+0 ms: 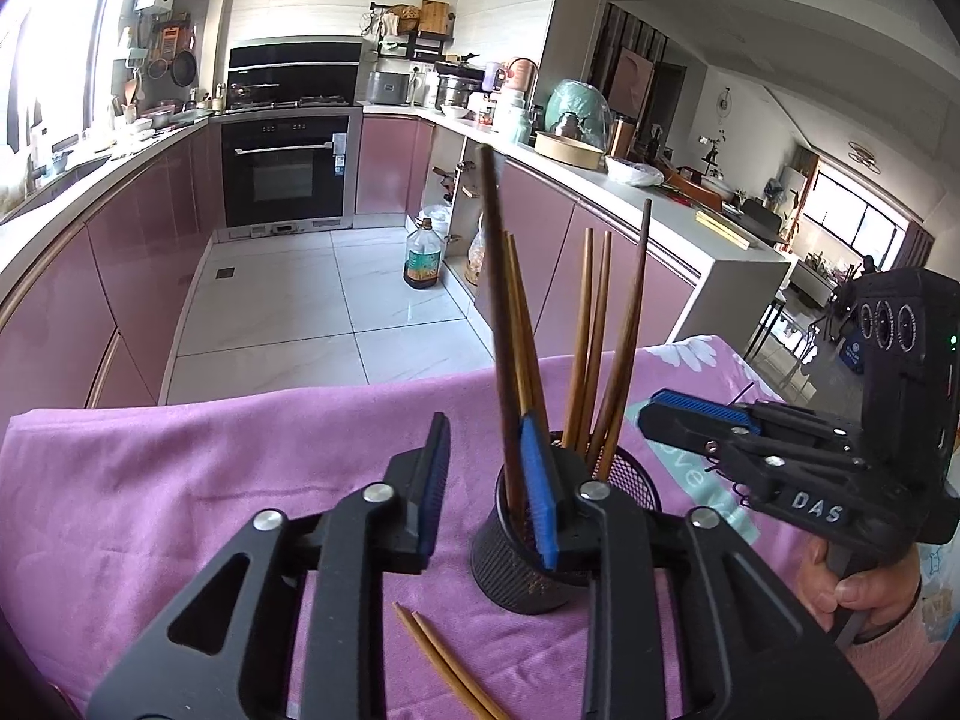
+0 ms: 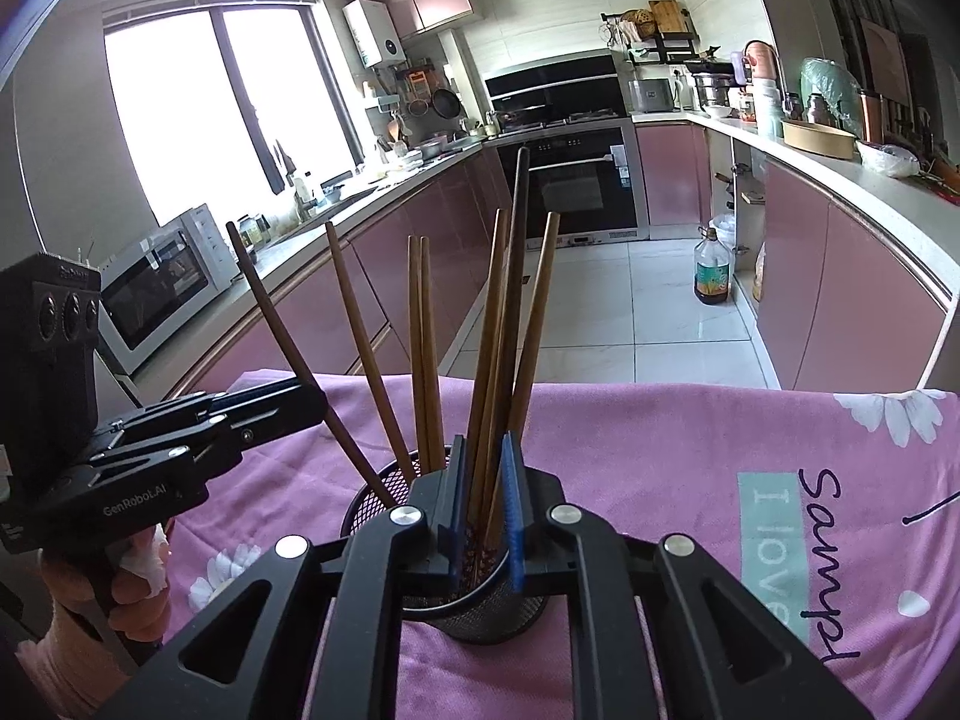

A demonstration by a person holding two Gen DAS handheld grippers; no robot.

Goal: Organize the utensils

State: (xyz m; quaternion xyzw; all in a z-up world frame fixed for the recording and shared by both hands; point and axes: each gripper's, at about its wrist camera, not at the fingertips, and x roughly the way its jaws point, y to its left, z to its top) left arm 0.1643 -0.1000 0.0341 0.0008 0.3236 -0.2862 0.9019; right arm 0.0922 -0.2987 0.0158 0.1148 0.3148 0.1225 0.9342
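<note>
So we've got most brown wooden chopsticks [image 2: 420, 348] standing in the black mesh cup [image 1: 516, 564] on the pink-clothed table [image 1: 180, 480]; both tongs [image 1: 495, 486] [image 2: 486, 504] released, one loose pair [image 1: 444, 660] left.

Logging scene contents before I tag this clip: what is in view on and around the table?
mesh utensil holder: one, black, upright on the cloth
standing chopsticks: at least seven, brown and dark brown, fanned out in the holder
loose chopsticks: two, brown, flat on the cloth beside the holder
cloth: one, pink with daisies and lettering, covering the table
oil bottle: one, clear with dark liquid, on the floor
oven: one, black, built into the pink cabinets
microwave: one, white, on the counter
left gripper: black, blue pads, open around a dark chopstick
right gripper: black, blue pads, open around several chopsticks
hands: two, one on each grip
</note>
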